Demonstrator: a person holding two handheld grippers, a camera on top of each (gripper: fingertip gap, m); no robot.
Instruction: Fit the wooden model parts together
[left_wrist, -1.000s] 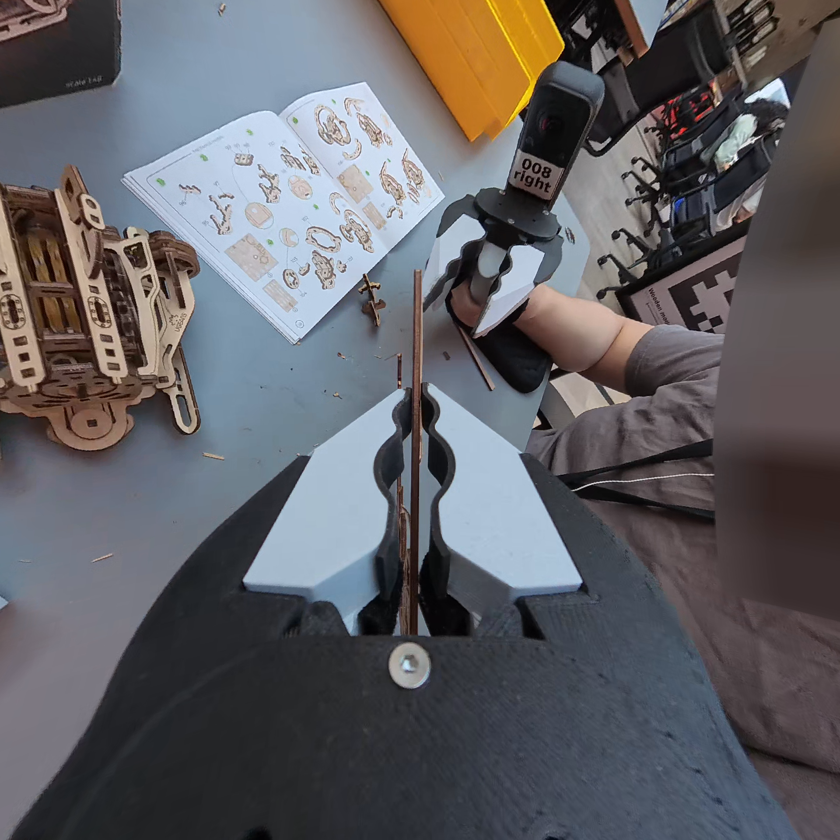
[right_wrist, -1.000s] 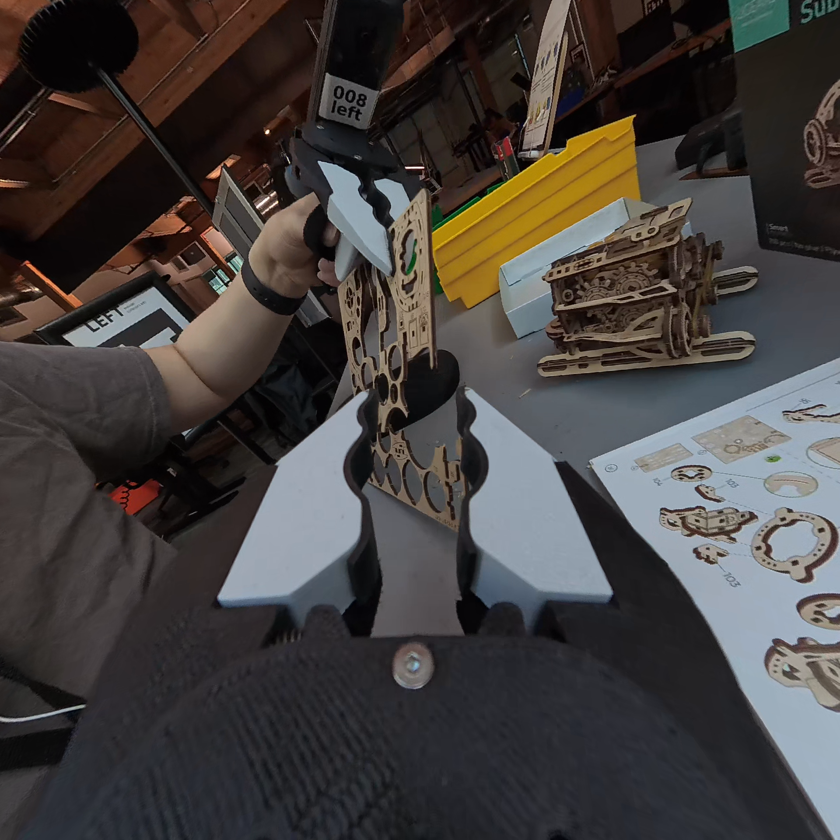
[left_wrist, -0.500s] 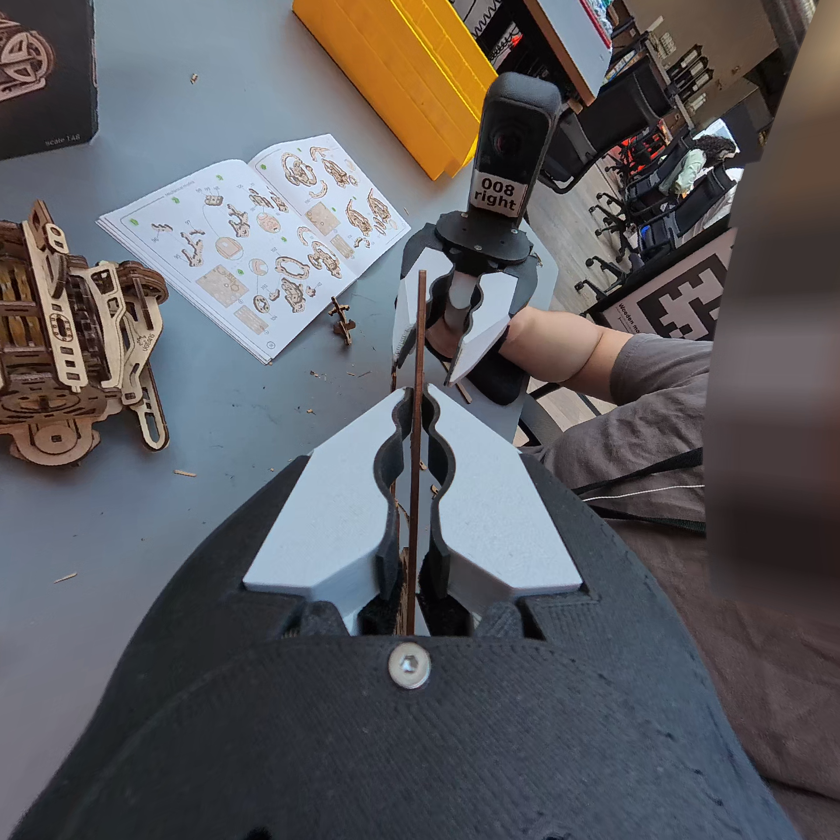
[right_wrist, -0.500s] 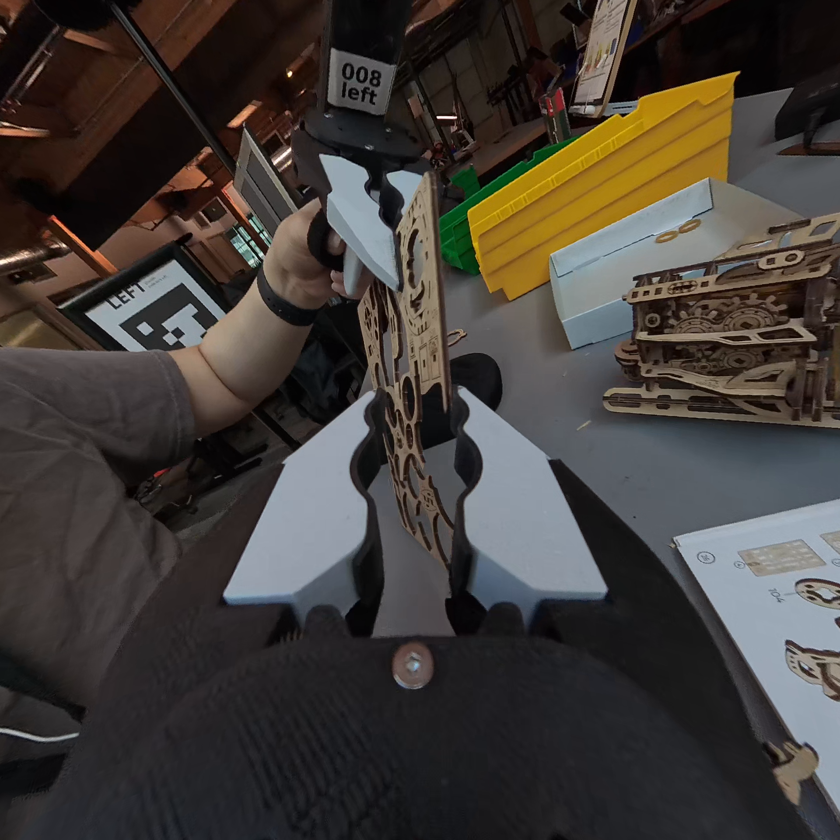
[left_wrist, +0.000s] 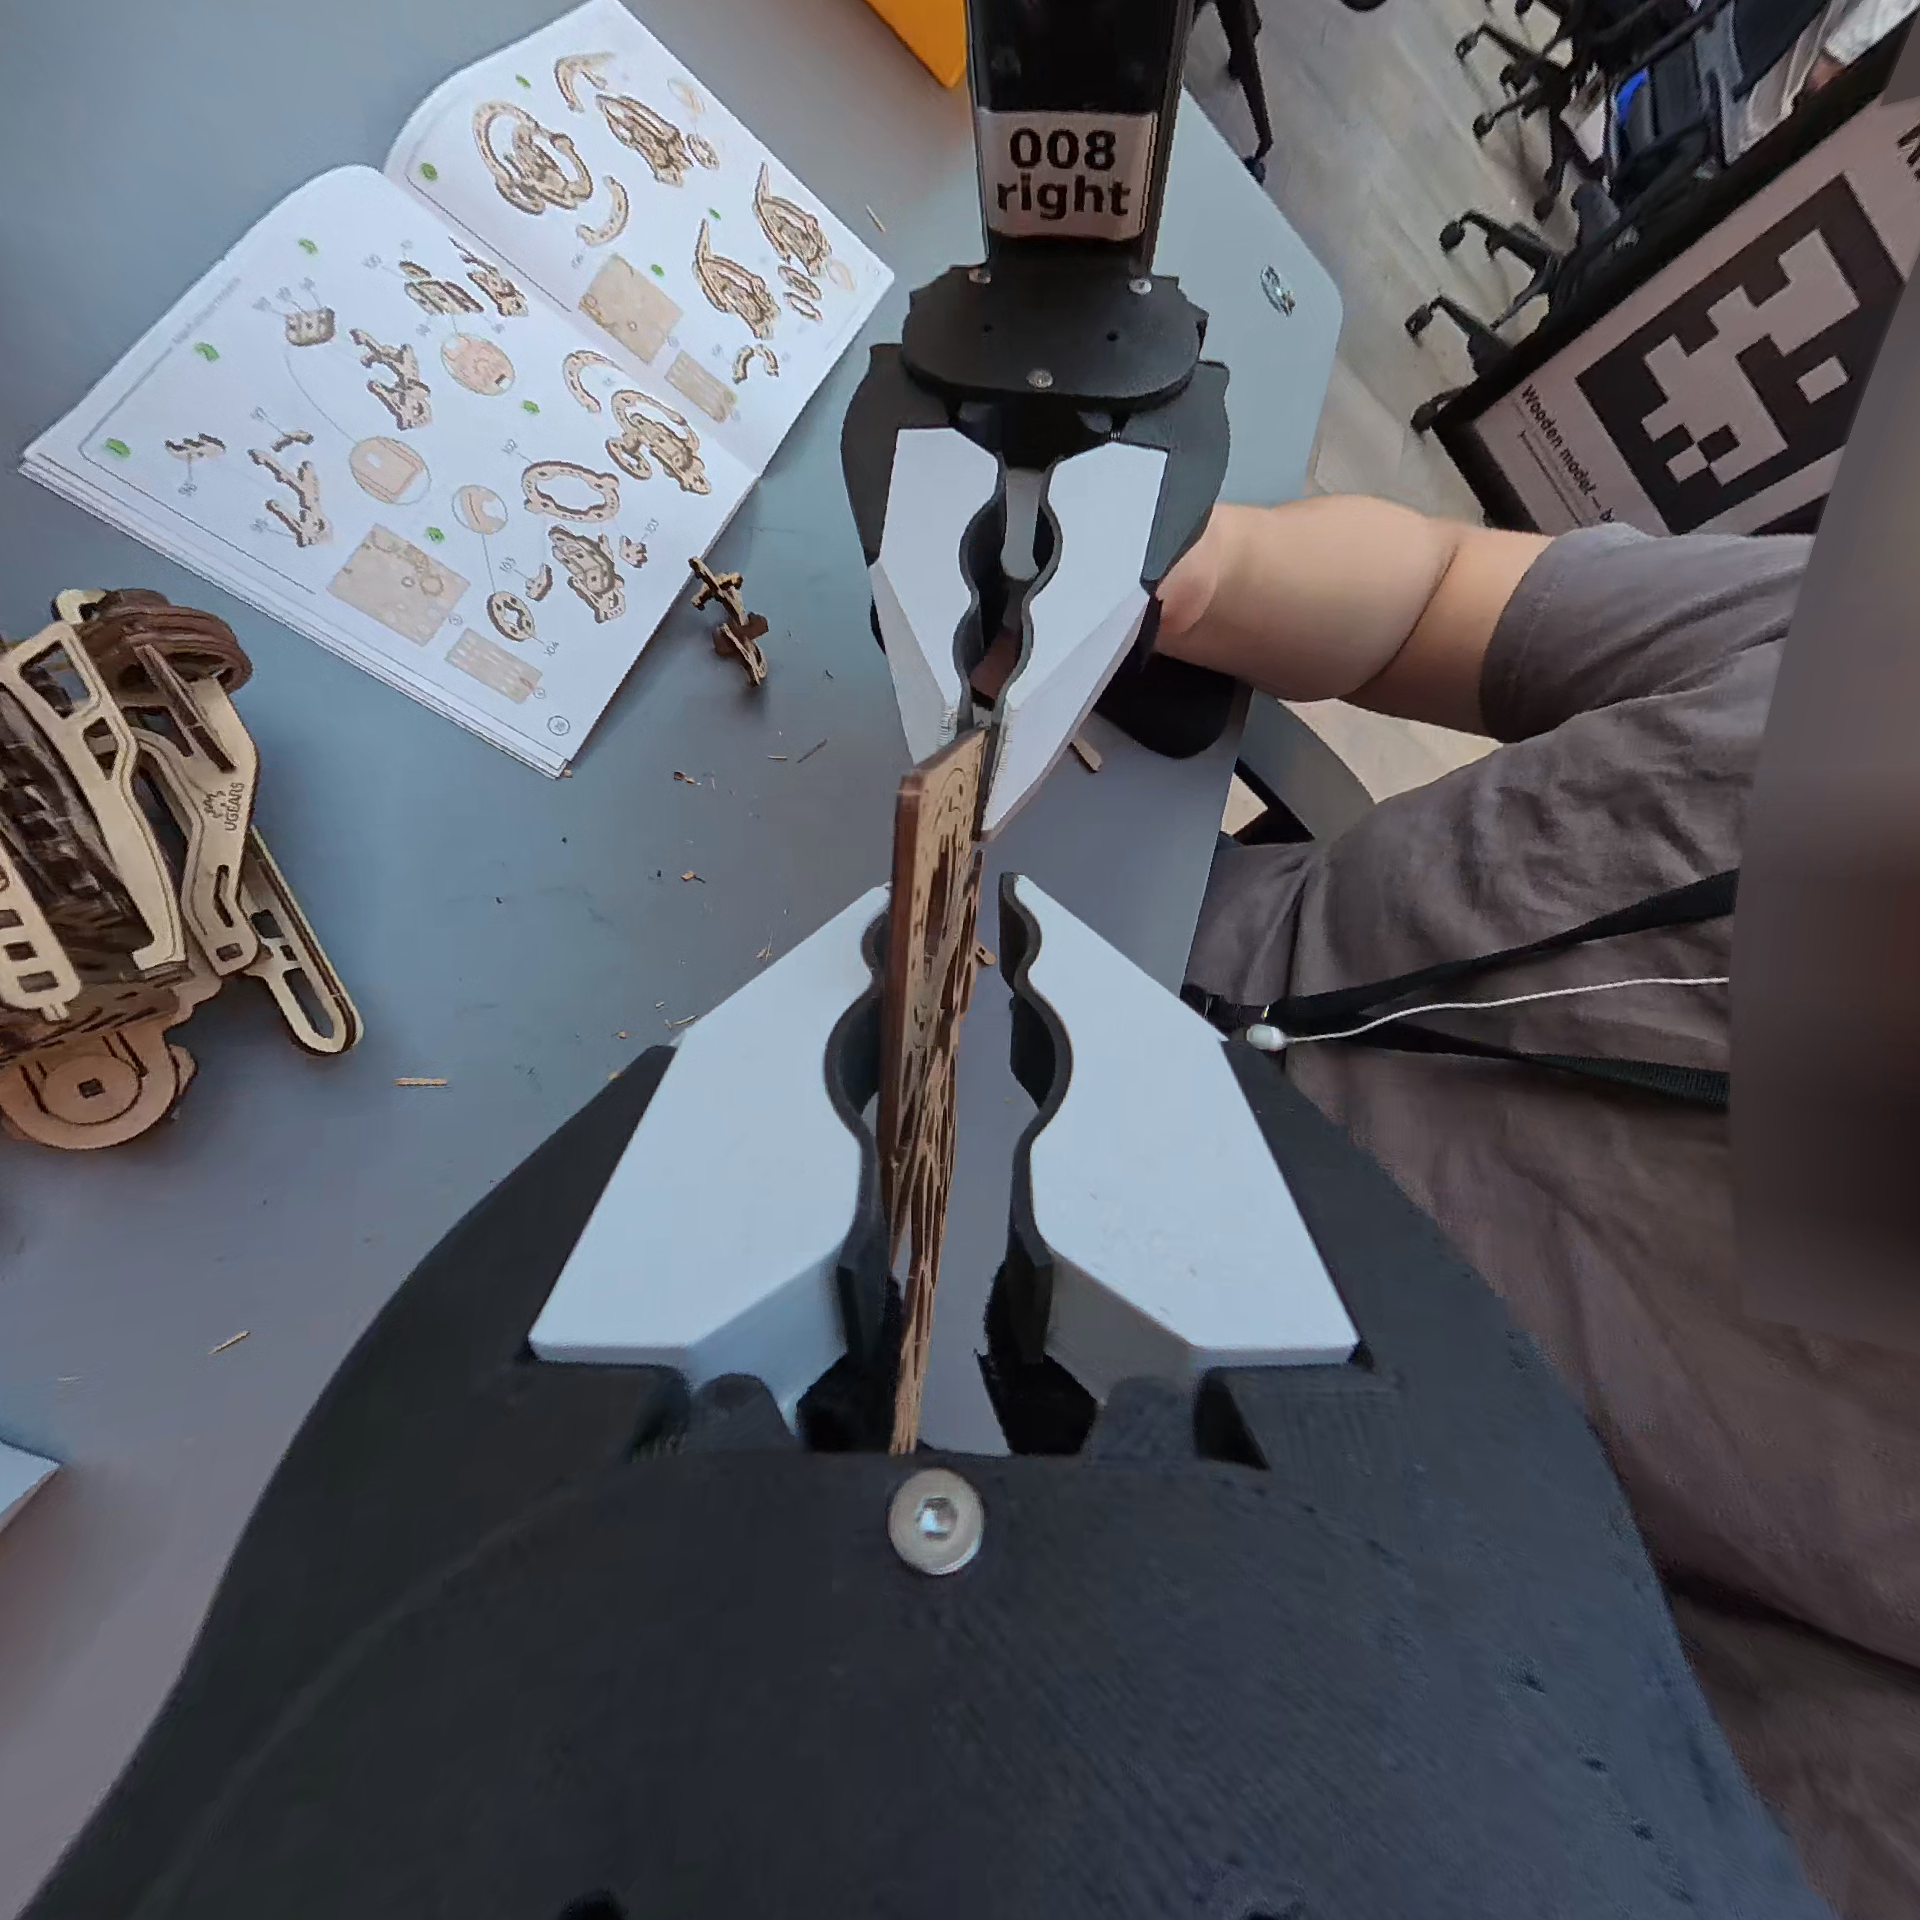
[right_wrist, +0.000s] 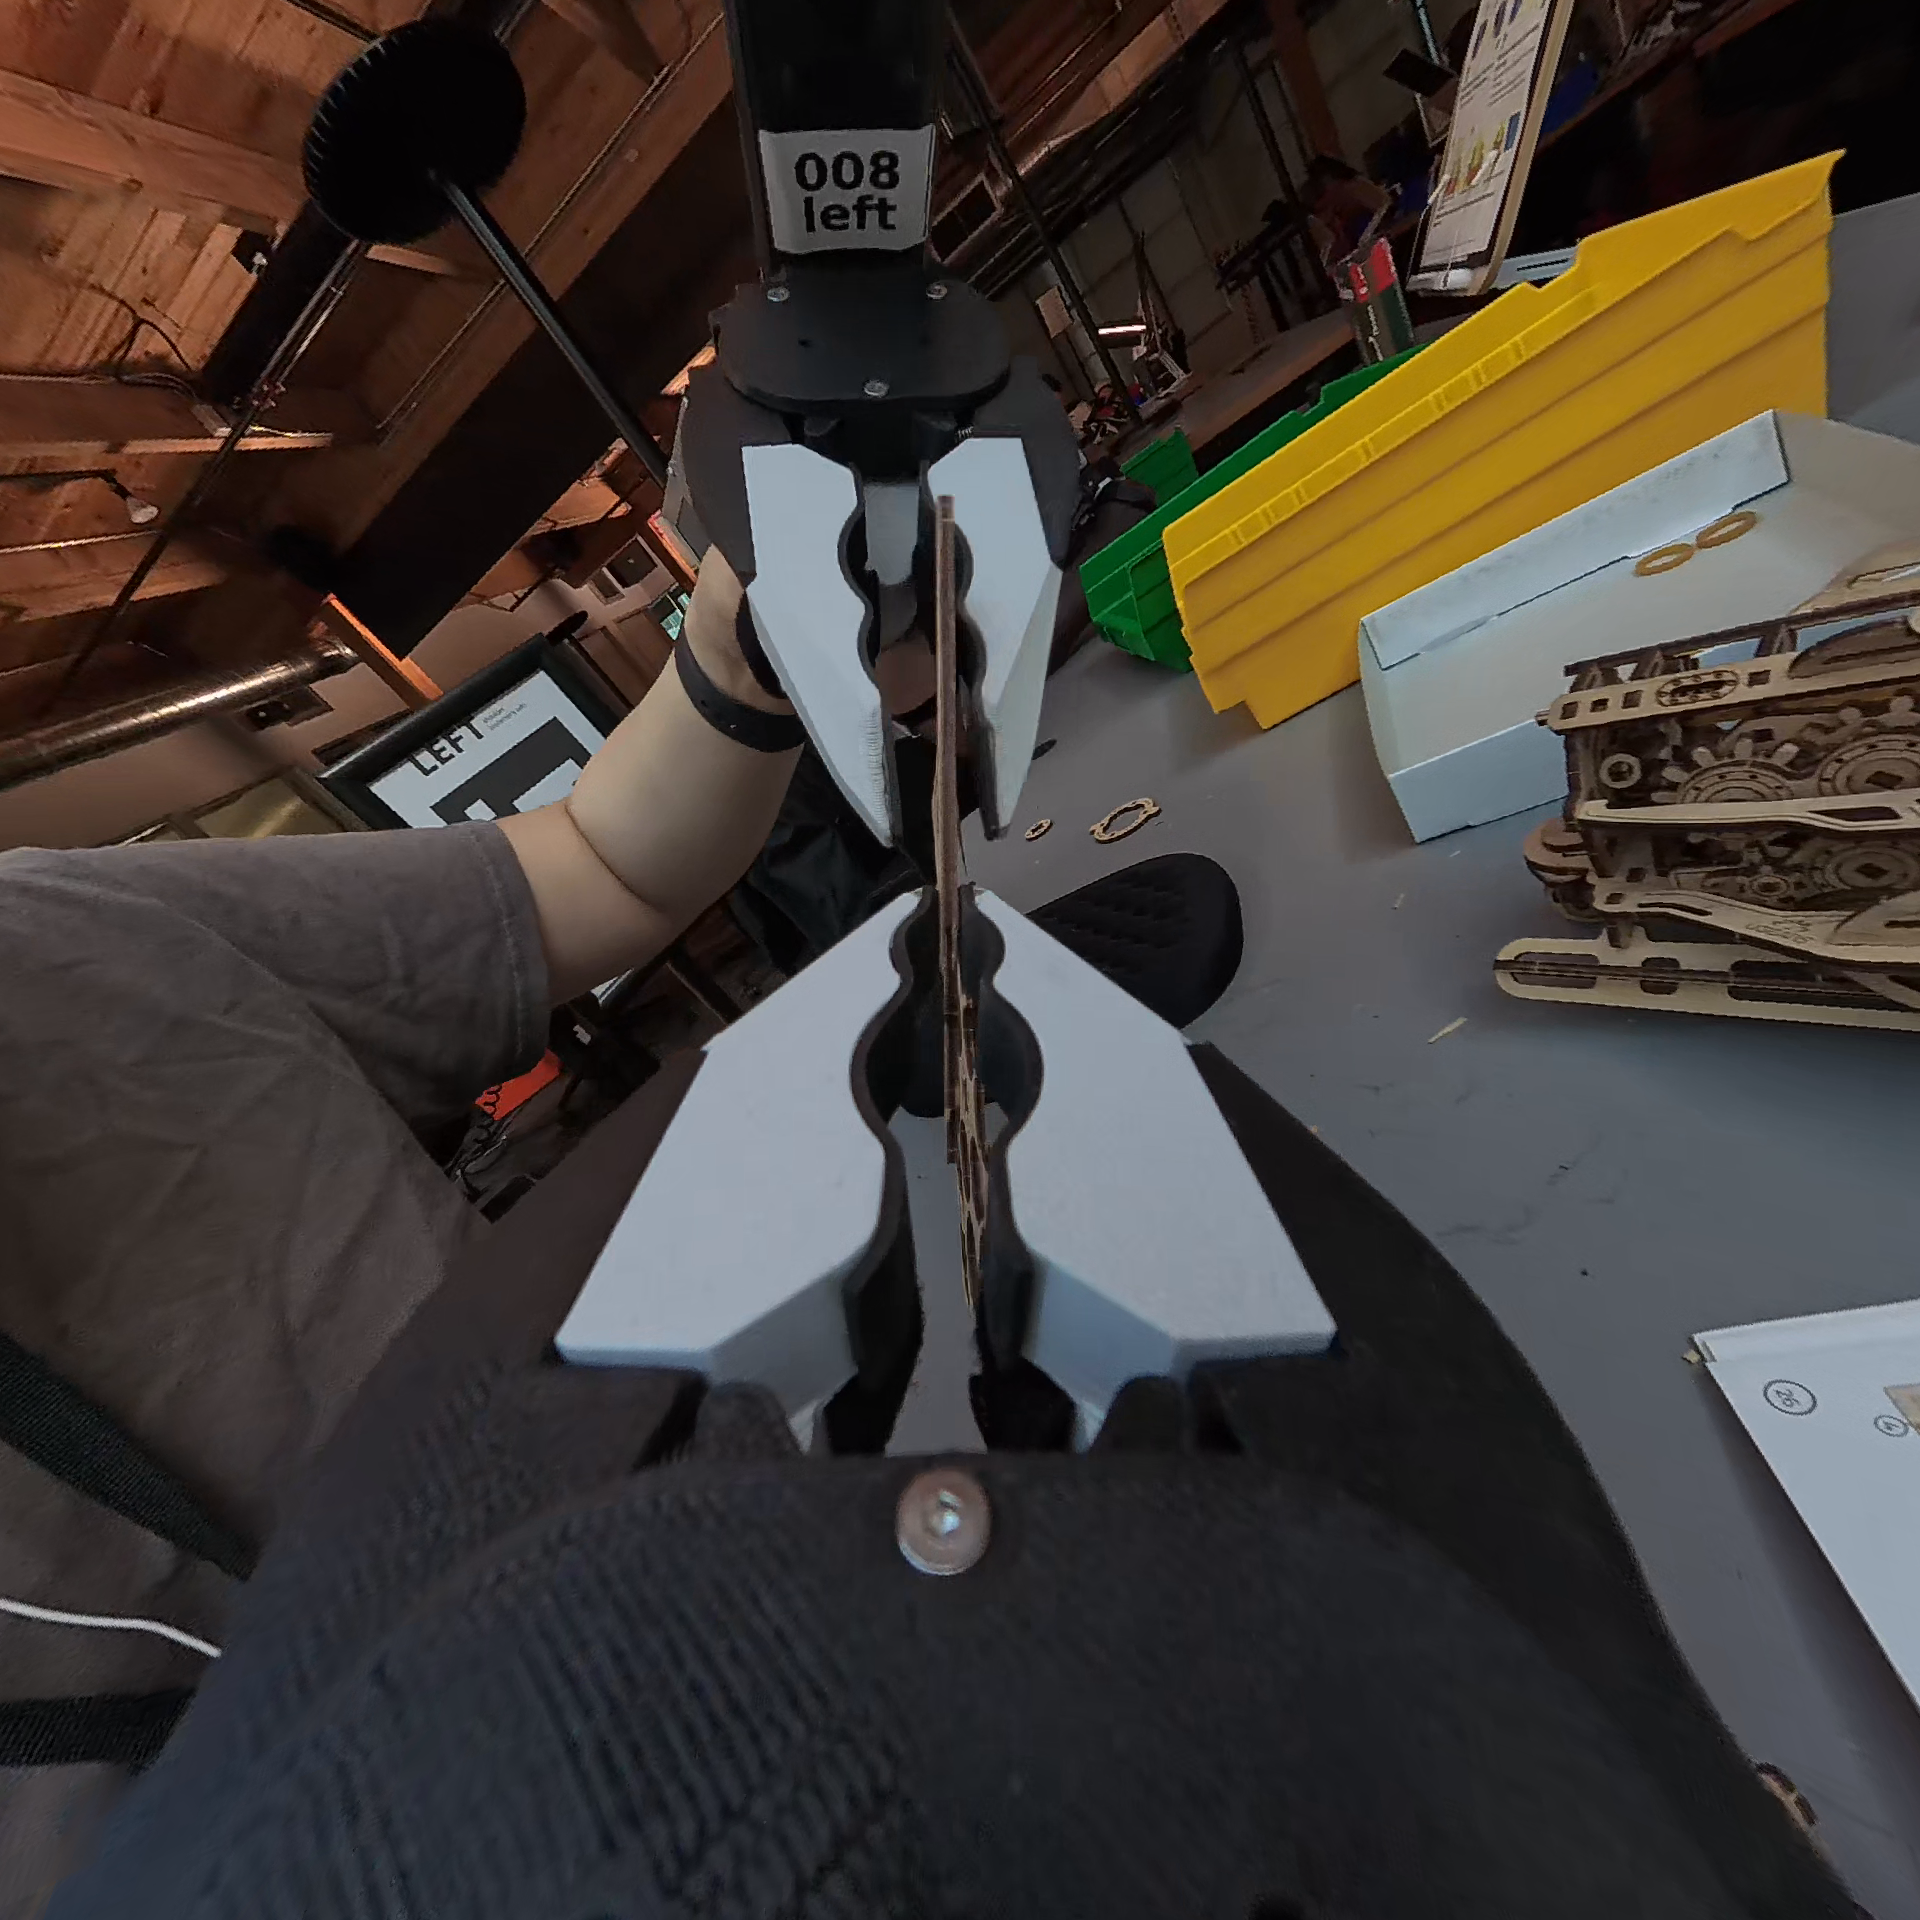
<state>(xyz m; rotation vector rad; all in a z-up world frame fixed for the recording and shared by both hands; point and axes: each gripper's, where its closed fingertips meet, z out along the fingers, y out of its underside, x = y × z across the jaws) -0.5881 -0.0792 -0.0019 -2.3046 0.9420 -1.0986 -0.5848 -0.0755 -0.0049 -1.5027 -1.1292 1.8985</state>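
Observation:
A thin laser-cut wooden parts sheet (left_wrist: 928, 997) hangs edge-on between my two grippers above the grey table (left_wrist: 468, 935). My left gripper (left_wrist: 948, 891) is open. The sheet stands between its pads, close to the left pad, with a clear gap to the right pad. My right gripper (right_wrist: 945, 906) is shut on the sheet (right_wrist: 945, 790), pads pressed on both faces. In the left wrist view the right gripper (left_wrist: 982, 727) pinches the sheet's far end. In the right wrist view the left gripper (right_wrist: 940, 826) stands open around the sheet.
A partly built wooden model (left_wrist: 94, 852) sits at the table's left, also in the right wrist view (right_wrist: 1745, 831). An open instruction booklet (left_wrist: 436, 416), a small wooden piece (left_wrist: 732, 623), a white box (right_wrist: 1558, 644), yellow bins (right_wrist: 1507, 416) and loose ring parts (right_wrist: 1122, 821) lie around. Less than 4 cm separates the two grippers' tips.
My right gripper moved in and closed its pads on the sheet. My left gripper, shut on the sheet before, has opened off it. The two grippers are now closer together.

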